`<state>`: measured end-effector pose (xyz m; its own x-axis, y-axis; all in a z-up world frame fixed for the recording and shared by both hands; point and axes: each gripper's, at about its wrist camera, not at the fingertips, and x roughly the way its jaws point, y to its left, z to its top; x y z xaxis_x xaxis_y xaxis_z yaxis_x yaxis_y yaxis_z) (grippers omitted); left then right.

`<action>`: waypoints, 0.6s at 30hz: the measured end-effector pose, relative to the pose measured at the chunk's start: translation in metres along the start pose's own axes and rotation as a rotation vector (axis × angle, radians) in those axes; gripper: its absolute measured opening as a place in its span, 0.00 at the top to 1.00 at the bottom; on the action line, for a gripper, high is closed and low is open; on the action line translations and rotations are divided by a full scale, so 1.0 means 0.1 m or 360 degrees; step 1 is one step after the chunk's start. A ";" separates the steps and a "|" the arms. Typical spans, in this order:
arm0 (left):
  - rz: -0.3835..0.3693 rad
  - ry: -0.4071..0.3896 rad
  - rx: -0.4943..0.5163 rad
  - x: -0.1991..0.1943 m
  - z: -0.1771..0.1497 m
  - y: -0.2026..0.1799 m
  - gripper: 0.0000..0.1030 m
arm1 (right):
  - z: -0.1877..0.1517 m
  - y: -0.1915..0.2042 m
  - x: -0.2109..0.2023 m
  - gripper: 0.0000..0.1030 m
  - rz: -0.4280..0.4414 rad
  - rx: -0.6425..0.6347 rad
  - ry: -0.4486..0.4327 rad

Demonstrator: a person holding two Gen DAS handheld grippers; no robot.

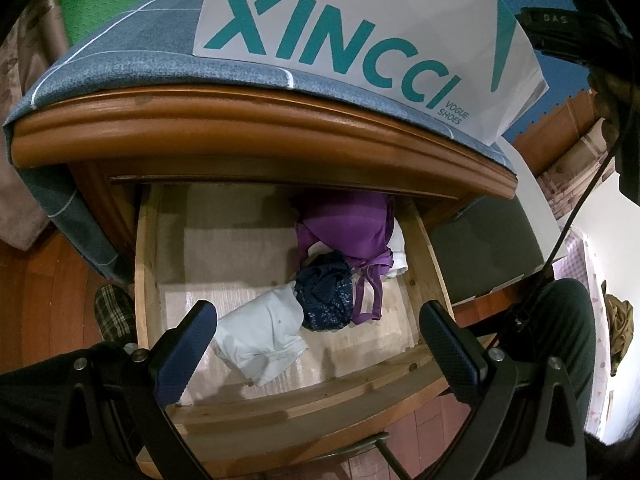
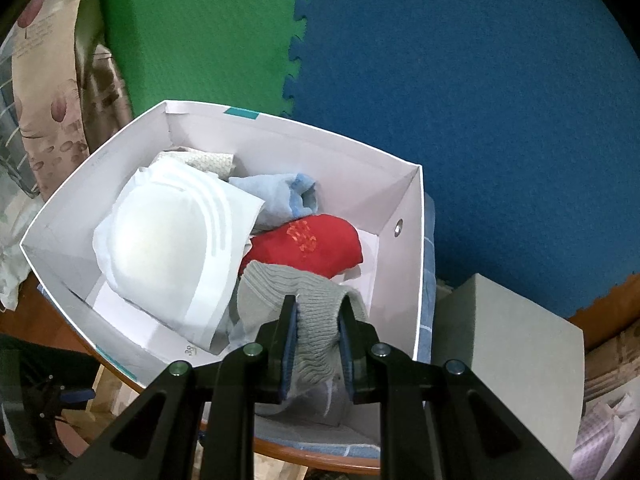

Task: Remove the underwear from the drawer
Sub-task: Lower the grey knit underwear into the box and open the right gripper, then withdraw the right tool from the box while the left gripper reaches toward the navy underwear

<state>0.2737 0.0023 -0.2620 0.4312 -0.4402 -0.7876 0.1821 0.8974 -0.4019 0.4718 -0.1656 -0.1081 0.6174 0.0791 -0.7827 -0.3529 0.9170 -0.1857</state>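
Right hand-held gripper (image 2: 318, 322) is clamped on a grey ribbed garment (image 2: 316, 320), pads pressing it from both sides, and hangs over the near end of the white box (image 2: 404, 268); the piece is not yet released. The box stands on the cloth-covered top of the cabinet and already holds a white padded bra (image 2: 160, 248), a light blue piece (image 2: 276, 196) and a red piece (image 2: 308, 244), with a pale patterned item at the far wall that is too covered to identify. Judged from that, several transfers are done and this one is in its drop-off step. Left hand-held gripper (image 1: 318, 344) hovers above the front of the open drawer (image 1: 146, 264), jaws spread wide, nothing between them. Still in the drawer: a white folded garment (image 1: 260, 340) nearest the front, a dark navy patterned piece (image 1: 326, 296) touching it behind, a purple bra (image 1: 352, 232) further back and partly under the cabinet top, and a white item (image 1: 400, 256) at the right wall beside the bra. At least four pieces left; anything deeper under the overhang cannot be seen. Task roughly half complete by count of visible items.
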 end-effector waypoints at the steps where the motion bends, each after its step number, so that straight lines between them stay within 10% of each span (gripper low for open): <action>1: 0.0002 0.0001 -0.0002 0.00 -0.01 0.00 0.03 | 0.00 0.00 0.01 0.81 -0.0004 0.0002 0.0000; 8: 0.0031 0.0019 -0.0017 0.04 -0.04 0.07 0.03 | 0.00 -0.19 0.01 0.66 0.0036 0.0155 -0.0105; 11: 0.0058 0.0022 -0.0040 0.04 -0.05 0.13 0.03 | -0.07 -0.44 -0.28 0.39 0.0080 0.0314 -0.0289; 18: 0.0150 0.0071 -0.0175 0.14 -0.03 0.33 0.03 | -0.93 -0.95 -0.86 0.22 0.0219 0.0455 -0.0570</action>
<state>0.2832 0.0259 -0.2879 0.4017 -0.3572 -0.8432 0.0437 0.9272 -0.3720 0.3870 -0.2958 -0.0779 0.7997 0.2908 -0.5252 -0.2717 0.9554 0.1153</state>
